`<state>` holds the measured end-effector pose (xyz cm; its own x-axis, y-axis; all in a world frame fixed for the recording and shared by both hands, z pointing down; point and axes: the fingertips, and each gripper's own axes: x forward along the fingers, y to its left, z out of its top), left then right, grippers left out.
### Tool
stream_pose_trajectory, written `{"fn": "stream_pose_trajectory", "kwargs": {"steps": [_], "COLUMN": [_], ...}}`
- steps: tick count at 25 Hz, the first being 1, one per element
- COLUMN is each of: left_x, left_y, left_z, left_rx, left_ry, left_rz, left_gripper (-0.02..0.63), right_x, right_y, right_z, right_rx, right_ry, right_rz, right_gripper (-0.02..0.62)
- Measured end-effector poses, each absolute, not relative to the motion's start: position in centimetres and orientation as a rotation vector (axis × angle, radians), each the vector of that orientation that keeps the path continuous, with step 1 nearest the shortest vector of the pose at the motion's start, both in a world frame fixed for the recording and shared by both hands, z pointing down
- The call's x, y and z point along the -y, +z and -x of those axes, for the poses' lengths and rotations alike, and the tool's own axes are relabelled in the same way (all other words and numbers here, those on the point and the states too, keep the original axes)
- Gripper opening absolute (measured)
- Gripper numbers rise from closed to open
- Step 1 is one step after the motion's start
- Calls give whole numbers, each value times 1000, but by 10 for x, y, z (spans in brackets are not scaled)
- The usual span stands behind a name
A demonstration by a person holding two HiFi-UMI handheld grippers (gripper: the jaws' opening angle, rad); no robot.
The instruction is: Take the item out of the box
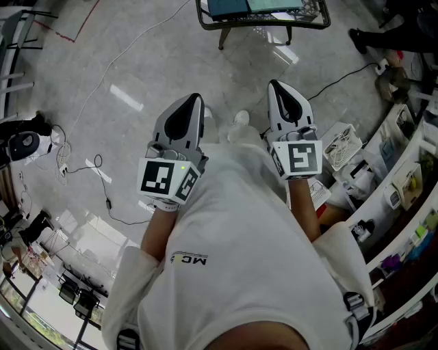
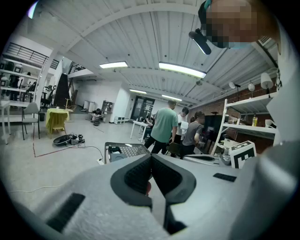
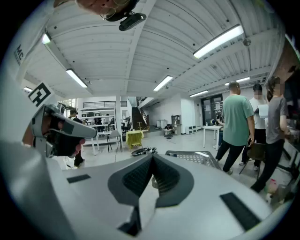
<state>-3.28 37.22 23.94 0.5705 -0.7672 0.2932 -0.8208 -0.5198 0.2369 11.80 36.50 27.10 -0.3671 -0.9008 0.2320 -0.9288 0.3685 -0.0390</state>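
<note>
Grey floor [image 1: 123,61] lies open mid-frame. The left gripper [image 1: 194,101] and right gripper [image 1: 275,86] are both clenched tip to tip, holding nothing, well short of the mesh box [image 1: 263,15] at the top edge.

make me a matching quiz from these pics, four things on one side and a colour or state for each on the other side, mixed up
Things:
1. right claw
2. shirt of the person standing beside the wire basket
3. cloth draped over the far table
4. floor line

Colour or state:
a. yellow
b. red
c. shut
d. green

Pairs: 1-c, 2-d, 3-a, 4-b
</note>
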Motion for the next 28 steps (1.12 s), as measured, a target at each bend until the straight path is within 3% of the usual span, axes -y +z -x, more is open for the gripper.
{"fn": "stream_pose_trajectory", "kwargs": {"steps": [28], "left_x": [-321], "left_y": [248], "left_z": [-6], "left_rx": [1315], "left_ry": [194], "left_rz": [-2398], "left_gripper": [23], "right_x": [-332], "right_y": [299], "right_z": [-185], "right_rx": [2424], "right_ry": [359], "right_rz": [-1741], "right_gripper": [17]}}
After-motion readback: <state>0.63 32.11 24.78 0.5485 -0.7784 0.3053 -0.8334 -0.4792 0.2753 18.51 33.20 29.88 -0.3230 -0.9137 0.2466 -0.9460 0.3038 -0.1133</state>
